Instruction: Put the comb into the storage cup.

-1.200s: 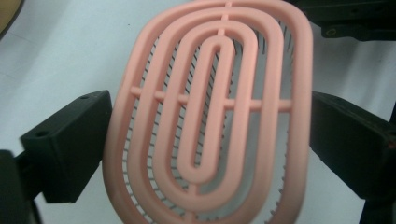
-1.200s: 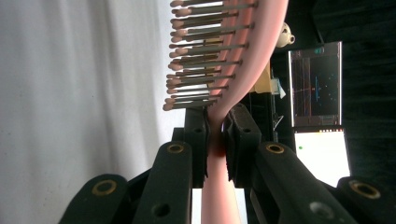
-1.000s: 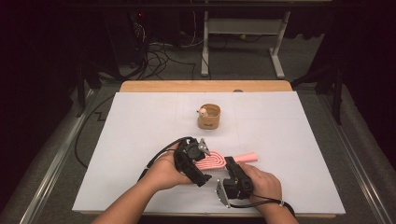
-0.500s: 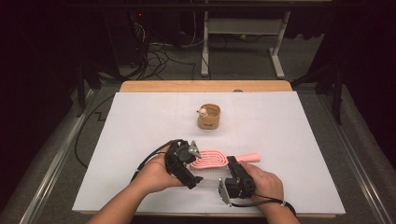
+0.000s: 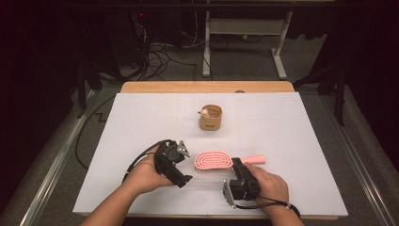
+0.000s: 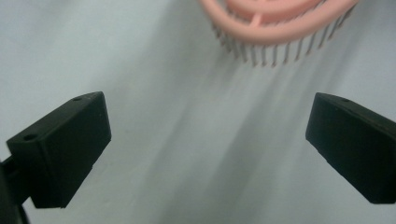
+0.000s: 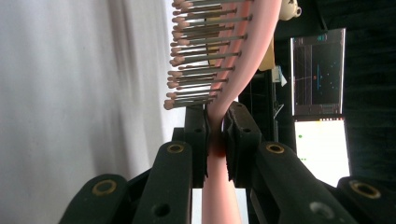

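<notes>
A pink hairbrush [image 5: 214, 159] with an open looped head hovers just above the white table, bristles down. My right gripper [image 5: 237, 165] is shut on the neck of the pink hairbrush [image 7: 224, 70], between head and handle; its pink handle [image 5: 254, 159] sticks out to the right. My left gripper [image 5: 184, 178] stands open left of the brush head, its jaws wide apart with bare table between them, and the pink hairbrush [image 6: 275, 23] sits just beyond the jaw tips. A small tan wooden cup [image 5: 210, 117] with a little figure on its rim stands farther back at the table's middle.
The white table top [image 5: 291, 132] has a wooden strip [image 5: 207, 87] along its far edge. Behind the table are a desk frame [image 5: 244, 42] and cables on the floor. A lit monitor [image 7: 320, 93] shows in the right gripper view.
My left gripper has drawn back leftward and toward the person, away from the brush head. The right gripper keeps its hold on the brush.
</notes>
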`<state>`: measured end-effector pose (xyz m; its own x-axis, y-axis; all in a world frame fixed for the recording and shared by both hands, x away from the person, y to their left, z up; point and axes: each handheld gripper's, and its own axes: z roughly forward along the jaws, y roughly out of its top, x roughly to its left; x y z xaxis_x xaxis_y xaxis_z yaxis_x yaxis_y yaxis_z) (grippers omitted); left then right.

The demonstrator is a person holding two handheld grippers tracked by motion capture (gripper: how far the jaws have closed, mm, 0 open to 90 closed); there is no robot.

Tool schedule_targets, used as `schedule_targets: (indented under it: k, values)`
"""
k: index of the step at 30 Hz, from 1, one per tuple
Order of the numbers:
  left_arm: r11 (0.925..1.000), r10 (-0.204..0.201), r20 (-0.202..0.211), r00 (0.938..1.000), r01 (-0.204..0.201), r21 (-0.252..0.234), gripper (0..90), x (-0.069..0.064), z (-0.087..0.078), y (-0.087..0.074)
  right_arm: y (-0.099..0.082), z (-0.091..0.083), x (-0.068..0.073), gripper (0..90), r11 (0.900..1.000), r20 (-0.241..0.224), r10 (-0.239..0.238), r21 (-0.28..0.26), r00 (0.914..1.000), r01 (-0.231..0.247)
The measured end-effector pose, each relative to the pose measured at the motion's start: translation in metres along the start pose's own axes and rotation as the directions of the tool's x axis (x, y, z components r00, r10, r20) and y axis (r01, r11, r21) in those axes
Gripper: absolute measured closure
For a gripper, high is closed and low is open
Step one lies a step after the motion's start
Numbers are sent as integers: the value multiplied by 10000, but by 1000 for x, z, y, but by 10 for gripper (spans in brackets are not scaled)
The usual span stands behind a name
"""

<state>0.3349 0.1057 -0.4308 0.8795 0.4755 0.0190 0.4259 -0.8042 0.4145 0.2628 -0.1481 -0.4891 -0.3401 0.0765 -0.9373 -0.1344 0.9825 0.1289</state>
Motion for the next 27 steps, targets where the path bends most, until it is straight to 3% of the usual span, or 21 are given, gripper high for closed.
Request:
schedule_targets:
  k: [9,17,23,27]
  values:
    - [9990,-445,-35,9990,445,-79,24,12,1,-15,-4,1,1,816,9999,-3,22,107,10000,-22]
    - [9921,-804,58,9967,806,-957,0,14,0,-22,-7,0,-2,816,9994,-17,296,170,9996,-295]
    - [9712,-1365,225,9904,1382,-1943,0,17,0,-33,-10,-2,-5,816,9981,-68,585,187,9983,-584]
    - [9455,-1853,277,9823,1859,-2675,0,19,-1,-41,-11,-2,-7,816,9966,-58,794,203,9968,-792]
